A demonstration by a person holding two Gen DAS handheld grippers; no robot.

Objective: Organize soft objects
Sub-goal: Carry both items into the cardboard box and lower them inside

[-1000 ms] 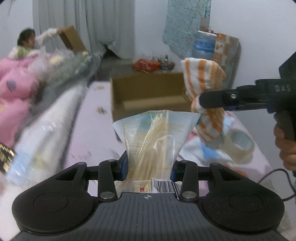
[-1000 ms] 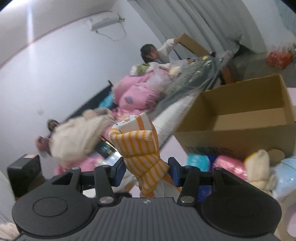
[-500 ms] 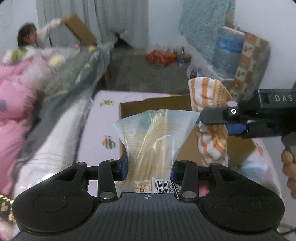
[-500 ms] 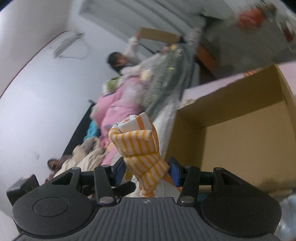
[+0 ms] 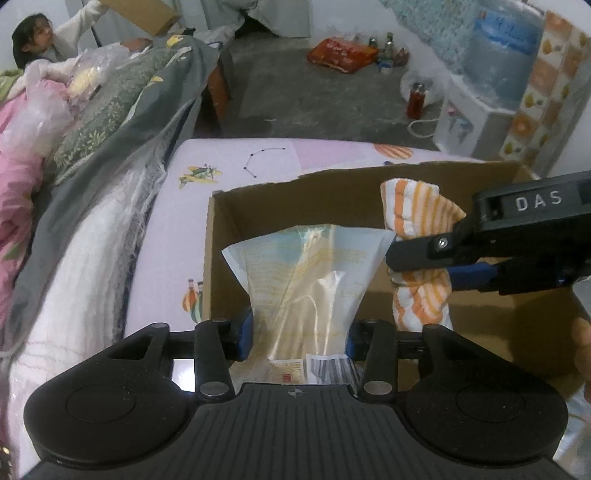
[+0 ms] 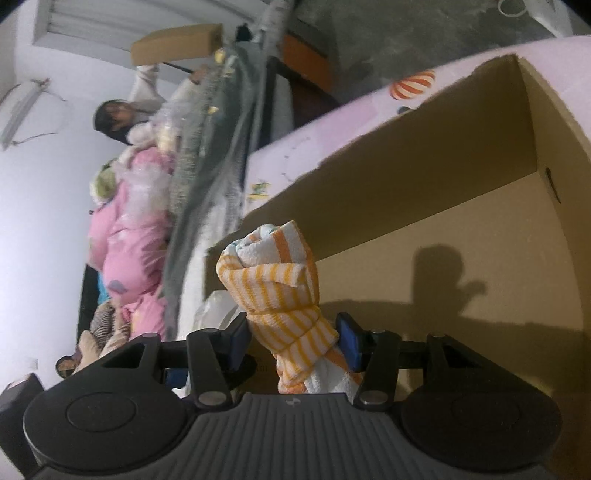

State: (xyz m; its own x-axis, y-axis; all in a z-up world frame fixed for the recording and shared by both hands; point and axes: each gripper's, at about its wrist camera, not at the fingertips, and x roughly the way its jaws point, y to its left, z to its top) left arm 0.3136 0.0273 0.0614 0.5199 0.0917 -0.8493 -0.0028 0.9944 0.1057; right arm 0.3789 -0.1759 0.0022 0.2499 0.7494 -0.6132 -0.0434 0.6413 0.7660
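Observation:
My left gripper [image 5: 299,332] holds a clear plastic packet [image 5: 306,273] with a barcode label, above the open cardboard box [image 5: 258,199]. Its jaws are opening, and the blue pads still touch the packet's pinched waist. From the right comes my right gripper [image 5: 413,269], shut on a rolled orange-and-white striped towel [image 5: 413,206] beside the packet, also over the box. In the right wrist view the gripper [image 6: 291,336] clamps the towel [image 6: 273,273] at its narrow middle, with the box's bare inside [image 6: 443,166] below.
The box lies on a pink printed sheet [image 5: 229,162]. Left of it are a grey quilt [image 5: 122,110] and pink bedding [image 5: 14,184]. A person [image 5: 33,33] lifts a carton at the far left. A water dispenser [image 5: 502,62] and a red bag [image 5: 340,55] stand on the floor beyond.
Both grippers have travelled forward and tipped downward, so the box is now under them. The right gripper has rolled. Packet and towel stayed between the pads.

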